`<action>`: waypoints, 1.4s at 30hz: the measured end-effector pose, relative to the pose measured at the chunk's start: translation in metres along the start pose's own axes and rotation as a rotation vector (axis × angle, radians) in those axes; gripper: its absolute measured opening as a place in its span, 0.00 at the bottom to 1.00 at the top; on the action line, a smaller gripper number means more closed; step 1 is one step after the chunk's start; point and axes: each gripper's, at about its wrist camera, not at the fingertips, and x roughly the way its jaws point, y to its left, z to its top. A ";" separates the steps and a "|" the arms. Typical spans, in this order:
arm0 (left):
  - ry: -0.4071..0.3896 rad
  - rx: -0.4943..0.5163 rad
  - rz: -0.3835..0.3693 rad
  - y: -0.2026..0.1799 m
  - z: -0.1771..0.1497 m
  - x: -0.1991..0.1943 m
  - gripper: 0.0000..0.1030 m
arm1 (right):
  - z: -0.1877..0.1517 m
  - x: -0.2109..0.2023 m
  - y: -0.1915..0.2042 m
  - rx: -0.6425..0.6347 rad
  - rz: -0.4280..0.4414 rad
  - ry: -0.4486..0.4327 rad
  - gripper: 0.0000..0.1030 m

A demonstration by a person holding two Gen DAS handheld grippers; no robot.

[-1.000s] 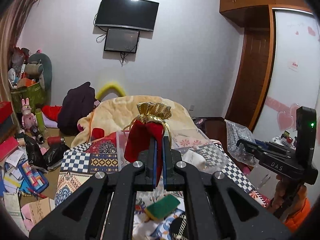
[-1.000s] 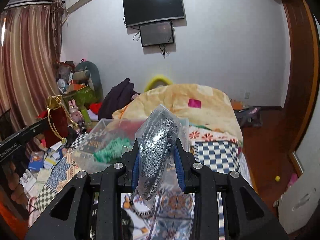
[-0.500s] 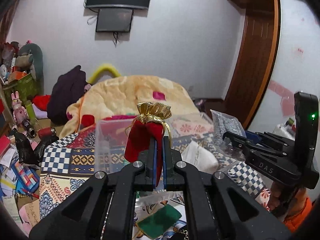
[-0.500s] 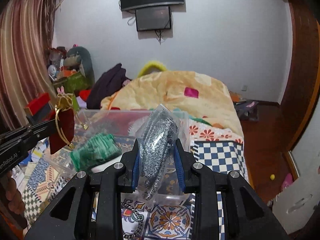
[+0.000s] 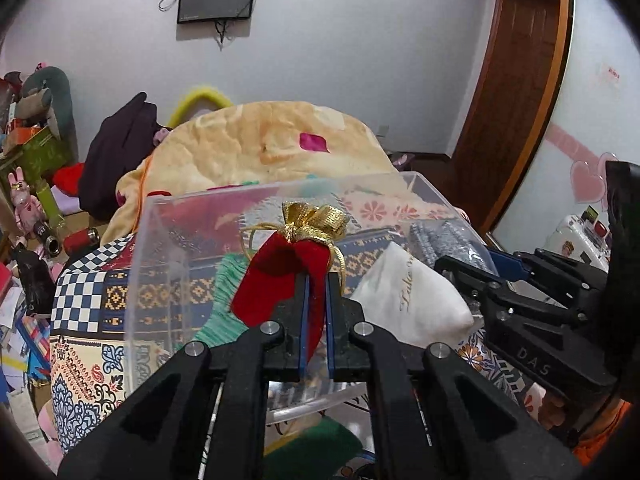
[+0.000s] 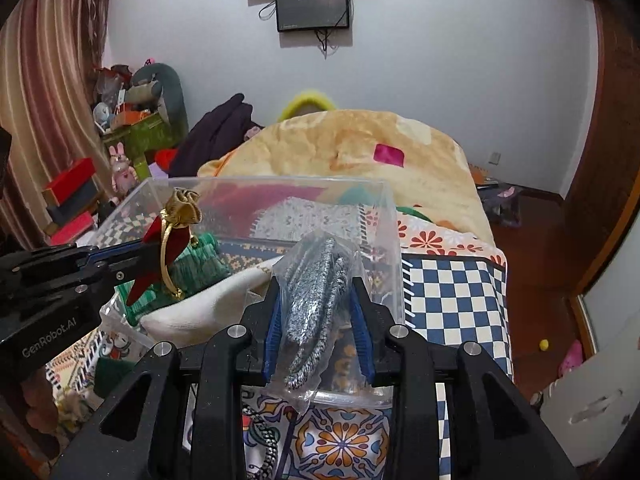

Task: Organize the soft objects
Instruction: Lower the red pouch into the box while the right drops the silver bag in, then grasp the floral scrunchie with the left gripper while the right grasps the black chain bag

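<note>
My left gripper [image 5: 315, 280] is shut on a red velvet pouch [image 5: 280, 276] with a gold top, held over the clear plastic bin [image 5: 160, 264]. The pouch [image 6: 168, 248] and left gripper [image 6: 120, 264] also show in the right wrist view. My right gripper [image 6: 316, 304] is shut on a clear bag of grey knit fabric [image 6: 316, 300], held over the bin's [image 6: 394, 248] right side; the bag [image 5: 444, 240] and right gripper [image 5: 472, 276] also show in the left wrist view. Inside the bin lie a white pouch [image 5: 412, 300] and a green knit item [image 5: 224, 280].
The bin stands on a patterned cloth [image 6: 452, 292] on a bed, with an orange blanket [image 5: 276, 144] behind it. A green sponge [image 5: 320, 444] lies in front of the bin. Clutter and toys [image 5: 28, 208] fill the floor at left. A wooden door [image 5: 516, 92] is at right.
Both grippers have moved forward and down to the bin, each still holding its item. The bin now fills the middle of both views.
</note>
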 end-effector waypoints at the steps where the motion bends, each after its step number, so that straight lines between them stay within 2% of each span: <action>1: 0.003 0.002 0.000 -0.001 0.000 0.000 0.09 | 0.000 0.000 0.000 0.000 -0.003 0.002 0.29; 2: 0.007 0.003 0.000 -0.002 -0.001 -0.001 0.12 | 0.000 0.000 -0.001 -0.001 -0.003 0.004 0.29; 4: 0.013 0.002 -0.006 -0.002 -0.001 -0.001 0.24 | 0.000 -0.001 -0.001 -0.002 -0.004 0.009 0.31; 6: 0.007 0.004 -0.004 -0.002 -0.002 -0.006 0.31 | 0.000 -0.004 -0.001 0.000 0.005 0.011 0.32; 9: -0.005 0.006 -0.008 -0.002 -0.003 -0.016 0.34 | -0.001 -0.013 -0.001 -0.003 0.012 0.002 0.35; 12: -0.023 -0.005 -0.032 -0.001 -0.002 -0.030 0.36 | -0.001 -0.024 -0.001 -0.008 0.012 -0.018 0.43; 20: -0.158 0.022 -0.069 -0.006 -0.005 -0.097 0.39 | 0.001 -0.066 0.008 -0.026 0.043 -0.110 0.57; 28: -0.228 0.029 -0.069 -0.005 -0.024 -0.146 0.58 | -0.014 -0.101 0.027 -0.058 0.088 -0.170 0.59; 34: -0.213 0.037 -0.037 -0.002 -0.049 -0.158 0.71 | -0.035 -0.100 0.041 -0.065 0.128 -0.136 0.64; 42: -0.090 0.022 -0.015 0.005 -0.092 -0.137 0.72 | -0.068 -0.085 0.050 -0.053 0.144 -0.047 0.64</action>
